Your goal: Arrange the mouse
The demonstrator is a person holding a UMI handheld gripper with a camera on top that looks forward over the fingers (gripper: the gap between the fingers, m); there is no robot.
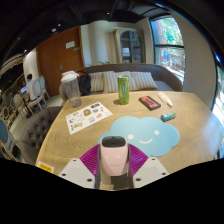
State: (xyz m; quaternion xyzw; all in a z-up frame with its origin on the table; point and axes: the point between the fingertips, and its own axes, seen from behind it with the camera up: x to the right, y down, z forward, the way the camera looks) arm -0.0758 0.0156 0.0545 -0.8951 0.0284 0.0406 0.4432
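Note:
A white computer mouse (113,155) with a dark top end sits between my gripper's (113,164) two fingers. Both magenta pads (92,157) press against its sides, so the gripper is shut on it. The mouse is held over the near edge of a round wooden table (185,130). Just beyond the mouse lies a light blue cloud-shaped mouse mat (146,133) on the table.
On the table stand a green can (123,89), a clear plastic jar (70,90), a printed sheet (89,116), a dark red box (150,102), a small teal item (168,117) and a white item (167,99). Chairs (30,125) stand at the left.

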